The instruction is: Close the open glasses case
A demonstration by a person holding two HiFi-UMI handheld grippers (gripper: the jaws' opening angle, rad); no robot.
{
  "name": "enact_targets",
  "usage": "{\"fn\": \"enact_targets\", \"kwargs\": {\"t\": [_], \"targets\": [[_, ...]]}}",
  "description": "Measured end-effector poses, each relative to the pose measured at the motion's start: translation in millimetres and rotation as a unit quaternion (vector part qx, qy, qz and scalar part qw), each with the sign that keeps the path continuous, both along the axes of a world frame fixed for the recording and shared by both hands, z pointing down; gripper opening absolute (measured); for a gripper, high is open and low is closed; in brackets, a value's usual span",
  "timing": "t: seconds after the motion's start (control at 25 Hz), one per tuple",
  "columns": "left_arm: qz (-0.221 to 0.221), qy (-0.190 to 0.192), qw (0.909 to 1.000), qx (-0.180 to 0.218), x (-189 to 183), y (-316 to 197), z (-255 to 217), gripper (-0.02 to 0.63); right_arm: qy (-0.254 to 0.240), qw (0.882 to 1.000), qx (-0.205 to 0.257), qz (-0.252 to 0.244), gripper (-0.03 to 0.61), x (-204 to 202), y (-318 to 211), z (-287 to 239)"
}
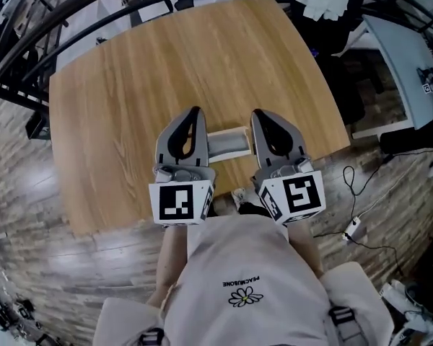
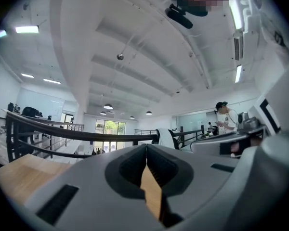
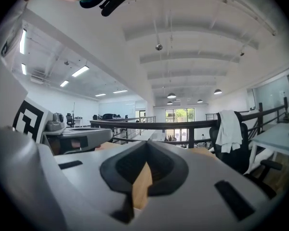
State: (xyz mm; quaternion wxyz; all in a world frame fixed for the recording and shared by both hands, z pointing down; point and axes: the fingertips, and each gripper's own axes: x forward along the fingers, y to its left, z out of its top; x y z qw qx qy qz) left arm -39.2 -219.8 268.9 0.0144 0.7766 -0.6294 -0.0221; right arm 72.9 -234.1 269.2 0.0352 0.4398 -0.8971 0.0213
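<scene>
Glasses case: open, pale grey, by the tabletop's near edge
Left hand-held gripper: jaws together, empty
Right hand-held gripper: jaws together, empty

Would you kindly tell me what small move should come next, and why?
Probably bring the right gripper inward onto the glasses case: both it and the left gripper are shut and empty, and the case lies open between them.

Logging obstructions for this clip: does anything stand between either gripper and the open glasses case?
Nothing visible does. The glasses case lies on the table, directly between the left gripper and the right gripper, close to both. Both grippers' jaws are together, holding nothing.
</scene>
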Motion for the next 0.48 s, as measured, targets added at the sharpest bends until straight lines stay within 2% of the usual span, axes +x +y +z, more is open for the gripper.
{"fn": "enact_targets", "kwargs": {"t": [0.12,0.28,0.32,0.4,0.48], "targets": [[-0.009,0.005,0.9999,-0.011,-2,4,9,0.017,0.002,1.000,-0.001,-0.014,0.006,-3,7,2],[-0.005,-0.012,0.9995,-0.029,-6,7,24,0.017,0.014,1.000,0.000,-0.024,0.006,-5,15,7],[0.005,-0.011,0.9993,-0.036,-6,7,27,0.033,0.017,1.000,0.000,-0.025,0.006,-4,16,8],[0.029,-0.012,0.9980,-0.054,-3,3,34,0.120,0.023,0.999,-0.004,-0.025,0.006,0,17,11],[0.051,-0.032,0.9953,-0.077,-2,1,47,0.144,0.027,0.999,-0.011,-0.025,0.006,3,18,16]]}}
